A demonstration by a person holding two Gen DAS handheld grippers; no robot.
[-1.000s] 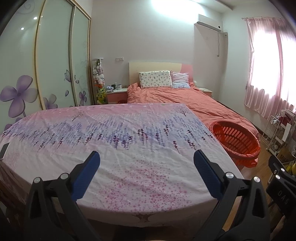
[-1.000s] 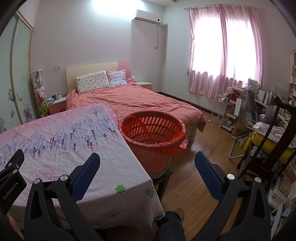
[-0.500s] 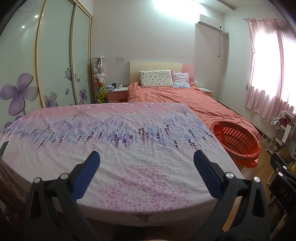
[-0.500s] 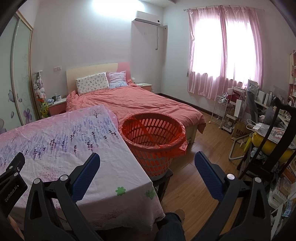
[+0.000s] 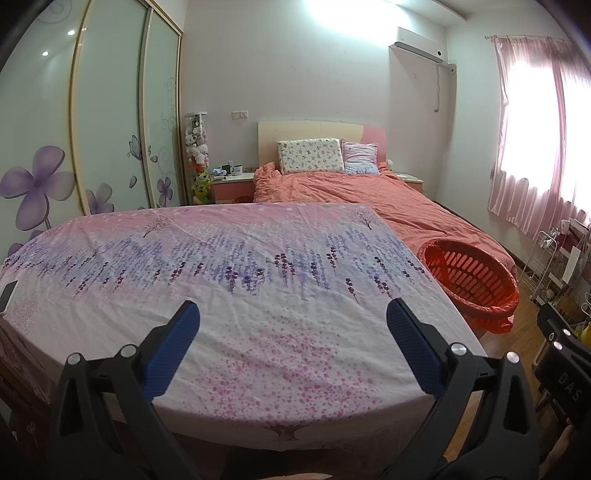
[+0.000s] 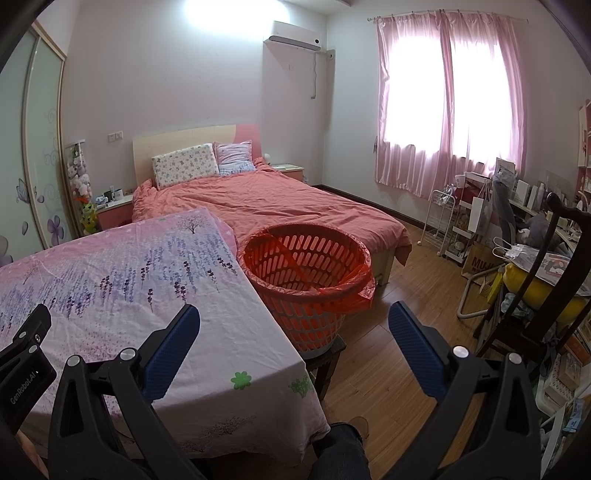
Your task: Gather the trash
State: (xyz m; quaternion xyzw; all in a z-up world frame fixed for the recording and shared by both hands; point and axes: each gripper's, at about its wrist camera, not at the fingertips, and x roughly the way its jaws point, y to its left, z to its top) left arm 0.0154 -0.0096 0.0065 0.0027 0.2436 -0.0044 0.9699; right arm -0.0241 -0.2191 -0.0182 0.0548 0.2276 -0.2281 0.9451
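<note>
I stand in a bedroom with pale walls, where a bed [image 6: 266,199] under a salmon quilt sits against the far wall and an air conditioner [image 6: 293,36] hangs above it. Daylight glows through pink curtains [image 6: 448,99] on my right, over a wooden floor [image 6: 388,369]. Flower-painted wardrobe doors [image 5: 107,110] line the left.

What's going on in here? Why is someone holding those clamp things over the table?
A person is holding a two-finger tool in each hand, set to collect trash. The left tool and the right tool are both wide open and hold nothing. They hover at the near edge of a table under a flowered cloth. An orange basket with a red liner stands beside the table, and nothing shows inside it. No trash is visible on the cloth; a phone lies at its left edge.
</note>
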